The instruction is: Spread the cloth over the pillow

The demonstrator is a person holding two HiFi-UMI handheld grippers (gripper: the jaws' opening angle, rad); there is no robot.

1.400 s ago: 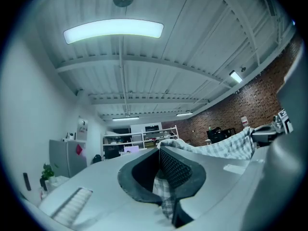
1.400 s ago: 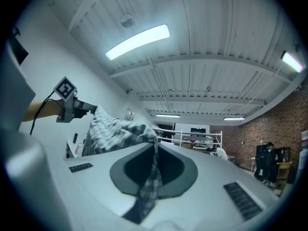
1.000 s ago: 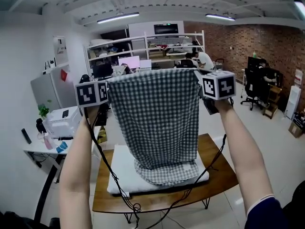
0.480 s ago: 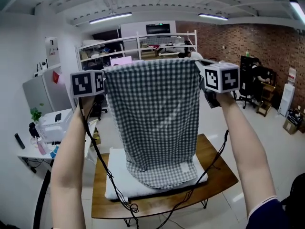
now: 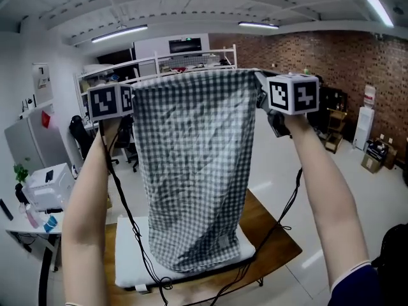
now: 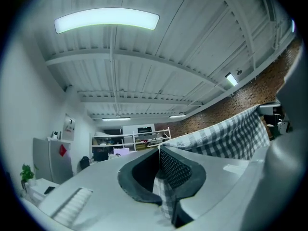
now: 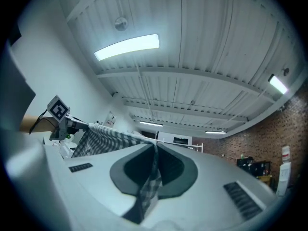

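Bright ceiling tubes (image 6: 106, 20), fisheye-warped edges

Brick wall (image 5: 331, 56), white ribbed ceiling (image 5: 191, 5), strip lights (image 5: 119, 33), shelving (image 5: 191, 61), wooden table (image 5: 271, 234)

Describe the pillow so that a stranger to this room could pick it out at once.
Find the wooden table low in the head view. Lying flat on it is the pillow, a thick white slab partly hidden by the hanging checked cloth. It is plain white, whereas the cloth in front of it is dark-and-light checked.
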